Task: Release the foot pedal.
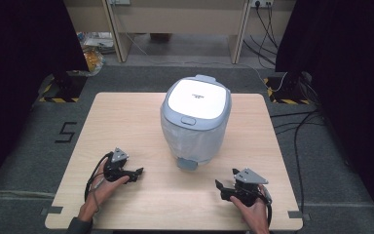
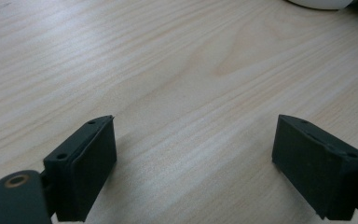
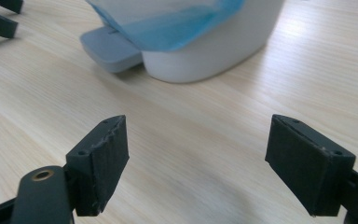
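A white and grey pedal bin (image 1: 196, 119) with a bluish bag liner stands on the wooden table (image 1: 126, 126), its lid closed and its grey pedal (image 1: 187, 164) facing me. My left gripper (image 1: 137, 173) rests low at the front left, jaws open over bare wood (image 2: 191, 140). My right gripper (image 1: 221, 189) sits at the front right, open and empty, pointing toward the bin's base (image 3: 205, 56) and pedal (image 3: 109, 49). The liner's blue edge (image 3: 177, 25) hangs over the bin wall.
Beyond the table's far edge are desk legs (image 1: 119, 44), cables (image 1: 292, 131) on the grey floor at the right, and black stands with striped bases (image 1: 61, 87) at both far corners. Wide bare wood lies between the two grippers.
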`<state>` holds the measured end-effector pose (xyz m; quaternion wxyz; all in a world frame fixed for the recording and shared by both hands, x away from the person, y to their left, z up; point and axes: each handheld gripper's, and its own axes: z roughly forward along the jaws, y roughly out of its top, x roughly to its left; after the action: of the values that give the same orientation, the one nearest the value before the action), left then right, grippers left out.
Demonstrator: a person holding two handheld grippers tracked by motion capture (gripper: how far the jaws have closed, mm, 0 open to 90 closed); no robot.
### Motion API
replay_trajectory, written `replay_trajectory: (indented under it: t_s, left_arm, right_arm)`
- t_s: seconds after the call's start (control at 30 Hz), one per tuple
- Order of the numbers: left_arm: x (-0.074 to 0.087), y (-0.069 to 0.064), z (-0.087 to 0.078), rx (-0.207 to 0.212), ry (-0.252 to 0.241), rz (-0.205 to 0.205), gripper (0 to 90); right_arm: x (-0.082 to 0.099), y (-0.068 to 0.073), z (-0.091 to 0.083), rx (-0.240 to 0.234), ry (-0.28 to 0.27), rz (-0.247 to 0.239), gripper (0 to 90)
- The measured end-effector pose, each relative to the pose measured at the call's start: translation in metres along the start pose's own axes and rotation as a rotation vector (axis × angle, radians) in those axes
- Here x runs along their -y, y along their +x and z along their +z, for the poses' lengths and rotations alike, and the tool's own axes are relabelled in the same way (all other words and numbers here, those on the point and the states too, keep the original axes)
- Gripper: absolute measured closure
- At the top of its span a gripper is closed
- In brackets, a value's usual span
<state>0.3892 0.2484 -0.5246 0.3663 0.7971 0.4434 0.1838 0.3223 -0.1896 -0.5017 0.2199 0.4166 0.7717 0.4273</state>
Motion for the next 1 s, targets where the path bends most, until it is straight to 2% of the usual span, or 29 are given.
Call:
replay_trajectory:
  t_s: [0.23,0.63,0.9,1.0]
  left_arm:
    - [0.0,0.0,0.0,-0.001,0.0,-0.001,12.9]
    - [0.0,0.0,0.0,-0.001,0.0,-0.003,12.8]
    - [0.0,0.0,0.0,-0.001,0.0,-0.003,12.8]
    - [0.0,0.0,0.0,-0.001,-0.001,-0.003,12.8]
  right_arm:
    - [0.012,-0.01,-0.007,0.025,0.011,0.022,20.9]
    - [0.024,-0.014,-0.017,0.047,0.033,0.039,20.3]
    - [0.028,-0.014,-0.021,0.069,0.068,0.037,18.3]
    - [0.028,-0.014,-0.021,0.071,0.101,0.038,17.8]
